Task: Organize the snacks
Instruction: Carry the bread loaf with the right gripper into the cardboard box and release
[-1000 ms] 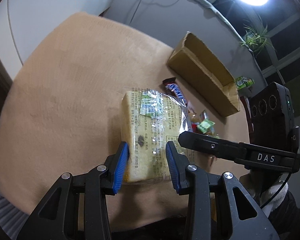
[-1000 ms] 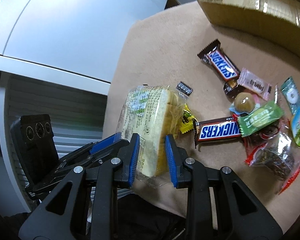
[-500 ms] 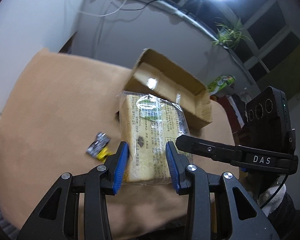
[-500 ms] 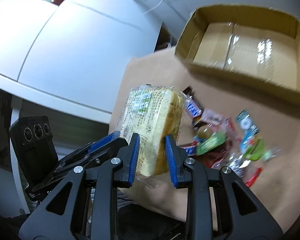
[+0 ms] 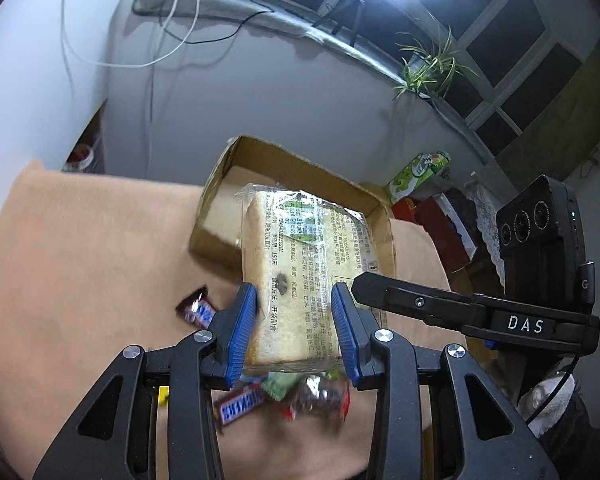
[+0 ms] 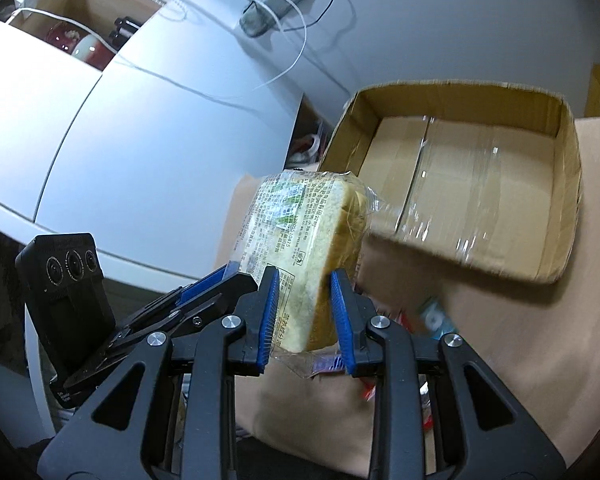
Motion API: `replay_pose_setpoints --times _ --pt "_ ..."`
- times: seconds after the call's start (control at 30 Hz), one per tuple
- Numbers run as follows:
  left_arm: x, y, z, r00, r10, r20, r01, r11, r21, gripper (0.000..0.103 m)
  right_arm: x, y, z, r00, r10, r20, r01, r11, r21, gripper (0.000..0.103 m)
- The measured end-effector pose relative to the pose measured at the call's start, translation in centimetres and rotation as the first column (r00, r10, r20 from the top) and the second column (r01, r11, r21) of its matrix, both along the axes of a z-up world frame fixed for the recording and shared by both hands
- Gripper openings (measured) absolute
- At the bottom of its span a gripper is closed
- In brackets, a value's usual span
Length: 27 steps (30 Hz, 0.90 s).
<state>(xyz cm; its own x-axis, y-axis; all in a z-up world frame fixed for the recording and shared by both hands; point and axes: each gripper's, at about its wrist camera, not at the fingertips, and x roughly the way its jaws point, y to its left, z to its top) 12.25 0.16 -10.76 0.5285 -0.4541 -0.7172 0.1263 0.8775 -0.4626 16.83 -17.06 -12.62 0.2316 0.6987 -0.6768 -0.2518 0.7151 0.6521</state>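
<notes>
Bread pack [image 5: 300, 280] clamped between both claws, above table

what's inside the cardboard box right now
The cardboard box shows only its bare, taped floor; no snacks lie in what is visible. The wrapped bread, clamped by both grippers, hides its near left corner, so that part cannot be checked.

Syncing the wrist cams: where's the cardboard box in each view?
Left wrist: cardboard box sits centre, on the tan cloth, partly behind the wrapped bread.
Right wrist: box fills the upper right, open and empty.
Shared landmark: the bread, clamped in both claws.
</notes>
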Motion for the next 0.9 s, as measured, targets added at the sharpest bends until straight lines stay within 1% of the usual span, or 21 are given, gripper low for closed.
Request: replay_pose_setpoints --times 0.17,0.5,0.7,0.9 --pt "2.3 -0.3 0.1 1.000 -0.005 0.011 0.005 1.000 0.006 0.036 2.3 0.1 0.2 1.000 -0.011 0.018 0.012 1.000 -0.025 0.028" --pt "7.4 -1.2 -0.2 1.000 -0.018 0.014 0.017 0.999 0.046 0.036 7.1 0.5 -1.4 0.999 -0.032 0.021 0.034 0.997 -0.067 0.028" --pt "9.8 -1.7 -1.9 0.999 -0.026 -0.021 0.028 0.997 0.074 0.036 9.2 1.0 -3.3 0.999 -0.033 -0.009 0.032 0.994 -0.101 0.028" --pt "11.1 -1.8 -3.9 0.998 -0.020 -0.067 0.026 0.996 0.089 0.036 10.4 1.3 -5.2 0.999 -0.031 -0.033 0.026 0.992 -0.126 0.028"
